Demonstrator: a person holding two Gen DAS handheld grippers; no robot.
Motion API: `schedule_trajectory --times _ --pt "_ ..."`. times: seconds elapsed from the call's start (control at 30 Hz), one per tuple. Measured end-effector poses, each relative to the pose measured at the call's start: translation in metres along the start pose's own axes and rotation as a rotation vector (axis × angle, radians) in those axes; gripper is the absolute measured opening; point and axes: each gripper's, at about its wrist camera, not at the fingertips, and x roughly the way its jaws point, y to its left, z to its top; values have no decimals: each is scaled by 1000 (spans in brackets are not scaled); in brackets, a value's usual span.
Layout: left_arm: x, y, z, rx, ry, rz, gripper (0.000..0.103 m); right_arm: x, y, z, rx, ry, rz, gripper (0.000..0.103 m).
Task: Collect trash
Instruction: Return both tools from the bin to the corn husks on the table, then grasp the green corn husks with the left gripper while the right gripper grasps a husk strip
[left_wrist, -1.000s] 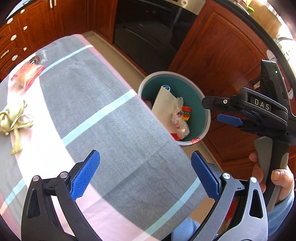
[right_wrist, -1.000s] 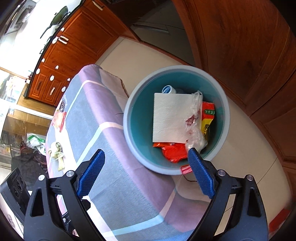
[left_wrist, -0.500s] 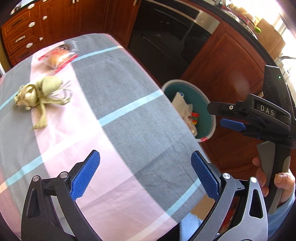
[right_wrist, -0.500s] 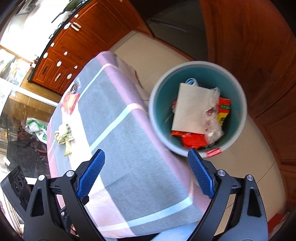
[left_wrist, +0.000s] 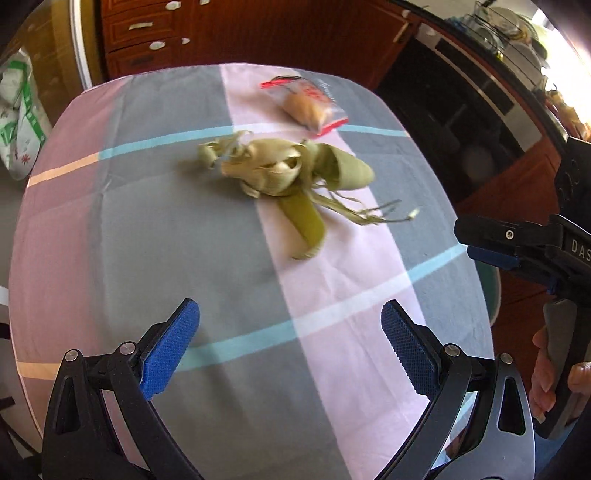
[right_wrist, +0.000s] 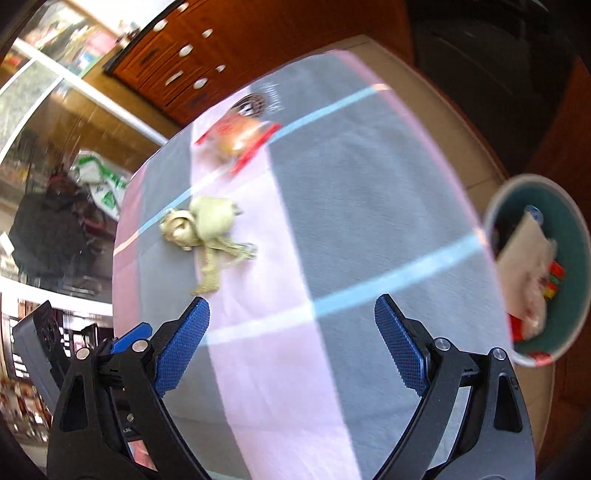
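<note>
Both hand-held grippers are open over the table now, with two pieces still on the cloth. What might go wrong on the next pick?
1. The leaf bundle is loose, with thin strands trailing; a grab may leave strips behind.
2. The snack packet is smooth plastic and could slip from the pads.
3. The bin stands off the table edge; a weak grip by the left hand-held gripper or right hand-held gripper could drop pieces short.

Table (left_wrist: 140, 236) wearing a grey, pink and blue checked cloth, curled green leaf wrappings (left_wrist: 284, 170) lying mid-table, clear snack packet (left_wrist: 310, 105) resting beyond them
</note>
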Motion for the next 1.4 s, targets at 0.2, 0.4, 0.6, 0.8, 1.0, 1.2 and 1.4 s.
schedule_trajectory --times 0.2,0.4,0.6,0.8,1.0,1.2,1.4 --pt "7 30 21 3 -5 30 99 30 32 21 -29 34 20 87" --pt "25 26 42 87 -6 51 99 43 24 30 -3 48 1 87" --pt "44 15 66 196 -23 76 99 55 33 50 -9 55 21 87" --pt "67 6 91 280 -4 54 80 63 23 57 14 56 25 87" --pt "82 -5 94 317 6 -5 57 77 5 56 51 81 19 87" --pt "65 27 88 103 -18 20 55 74 -1 51 62 81 4 87" --pt "31 71 64 -23 -25 81 56 66 10 38 30 75 6 87"
